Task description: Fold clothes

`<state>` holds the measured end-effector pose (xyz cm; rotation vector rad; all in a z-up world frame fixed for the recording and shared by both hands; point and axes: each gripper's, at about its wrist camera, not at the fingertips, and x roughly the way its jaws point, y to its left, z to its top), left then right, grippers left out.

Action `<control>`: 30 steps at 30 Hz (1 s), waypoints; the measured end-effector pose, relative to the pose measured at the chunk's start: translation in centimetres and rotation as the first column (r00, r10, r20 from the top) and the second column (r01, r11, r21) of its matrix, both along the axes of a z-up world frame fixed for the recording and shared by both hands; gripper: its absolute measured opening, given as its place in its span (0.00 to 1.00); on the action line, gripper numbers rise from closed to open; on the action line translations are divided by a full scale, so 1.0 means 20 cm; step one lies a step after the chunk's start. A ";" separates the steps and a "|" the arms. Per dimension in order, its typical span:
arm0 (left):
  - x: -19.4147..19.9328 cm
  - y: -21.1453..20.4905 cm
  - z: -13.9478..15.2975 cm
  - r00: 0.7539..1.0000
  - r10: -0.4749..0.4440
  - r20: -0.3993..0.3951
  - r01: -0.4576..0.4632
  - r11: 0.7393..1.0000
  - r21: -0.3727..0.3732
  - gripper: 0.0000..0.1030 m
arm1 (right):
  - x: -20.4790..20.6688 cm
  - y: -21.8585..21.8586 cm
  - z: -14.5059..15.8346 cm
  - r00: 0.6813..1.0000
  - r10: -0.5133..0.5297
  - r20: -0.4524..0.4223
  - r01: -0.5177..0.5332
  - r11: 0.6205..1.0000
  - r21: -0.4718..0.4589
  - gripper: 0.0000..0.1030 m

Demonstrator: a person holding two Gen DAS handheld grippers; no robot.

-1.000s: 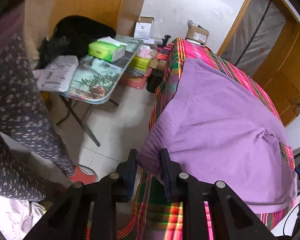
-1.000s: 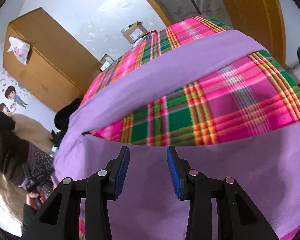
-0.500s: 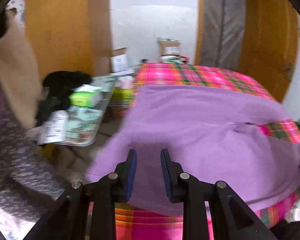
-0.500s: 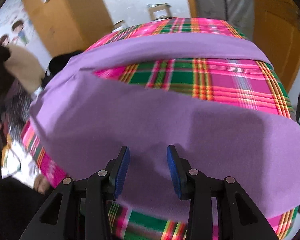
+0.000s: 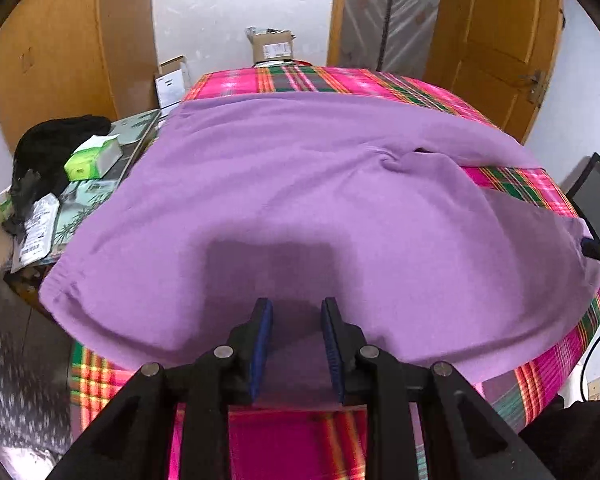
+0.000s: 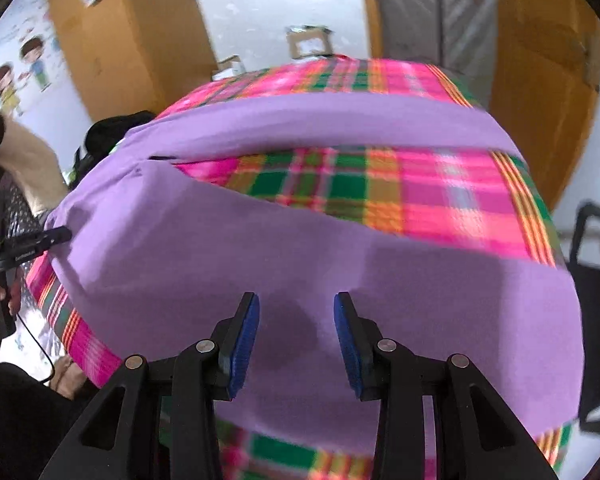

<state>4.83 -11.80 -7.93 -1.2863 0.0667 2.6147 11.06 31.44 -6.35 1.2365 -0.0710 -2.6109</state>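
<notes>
A purple garment (image 5: 284,200) lies spread on a table covered with a pink and green plaid cloth (image 5: 324,80). Its near hem hangs slightly over the table's front edge. My left gripper (image 5: 296,344) is open, empty, and hovers just above the garment's near edge. In the right wrist view the same purple garment (image 6: 284,264) shows with a long far strip (image 6: 320,124) and plaid cloth (image 6: 380,192) between. My right gripper (image 6: 296,336) is open and empty over the near part of the garment. The left gripper's tip (image 6: 48,238) shows at the garment's left edge.
A side table (image 5: 96,184) with a green tissue box (image 5: 94,158) and papers stands to the left. A black bag (image 5: 56,144) lies beyond it. Cardboard boxes (image 5: 270,44) sit against the far wall. Wooden doors stand behind. A black chair (image 6: 596,280) is at the right.
Both grippers swung round from the table's sides toward its front edge and now face along the garment. Both stay open; the left let go of the garment's corner.
</notes>
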 end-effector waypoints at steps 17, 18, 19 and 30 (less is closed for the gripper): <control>0.13 0.19 0.03 0.987 -0.159 -0.001 0.159 0.987 0.032 0.25 | 0.02 -0.14 -0.02 0.977 0.200 0.074 -0.203 0.979 0.030 0.42; 0.11 0.23 0.03 0.984 -0.177 -0.001 0.177 0.983 0.043 0.25 | 0.02 -0.10 -0.03 0.984 0.163 0.072 -0.165 0.986 0.019 0.42; 0.10 0.27 0.02 0.980 -0.199 0.003 0.199 0.979 0.053 0.25 | 0.03 -0.05 -0.04 0.988 0.121 0.093 -0.123 0.992 0.022 0.42; 0.16 0.66 0.00 0.884 -0.468 0.024 0.464 0.881 0.091 0.29 | 0.40 0.59 -0.01 0.943 -0.289 0.163 0.263 0.951 0.163 0.41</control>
